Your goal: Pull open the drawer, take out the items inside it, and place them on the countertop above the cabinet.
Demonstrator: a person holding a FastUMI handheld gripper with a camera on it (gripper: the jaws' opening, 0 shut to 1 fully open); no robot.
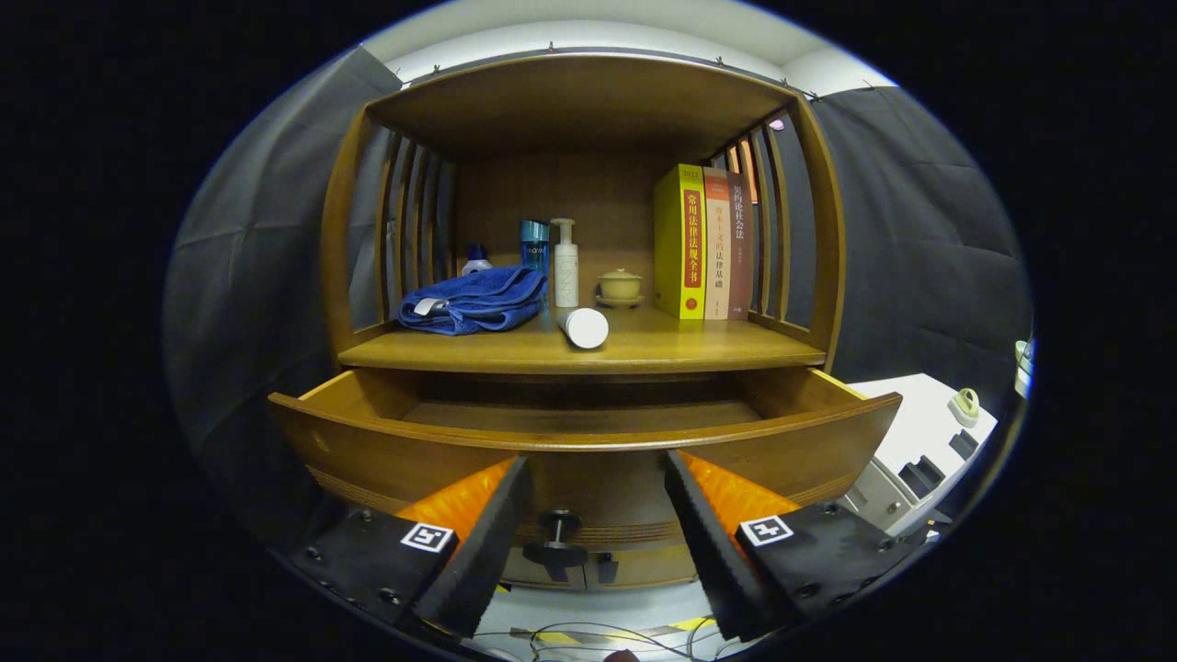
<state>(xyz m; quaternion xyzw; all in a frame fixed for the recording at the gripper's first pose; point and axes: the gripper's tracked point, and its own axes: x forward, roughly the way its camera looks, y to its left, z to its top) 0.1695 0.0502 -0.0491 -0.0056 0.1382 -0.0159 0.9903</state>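
The wooden cabinet's drawer stands pulled open just ahead of my fingers, and the part of its floor that I can see is bare wood. Its dark knob sits low on the front panel, between my two fingers. My gripper is open with nothing between the black pads, its fingertips close to the drawer front. On the countertop above the drawer a white cylindrical bottle lies on its side near the front edge.
Farther back on the countertop are a folded blue towel, a white pump bottle, a blue bottle, a small lidded cup and upright books. A white unit stands right of the cabinet. Cables lie on the floor.
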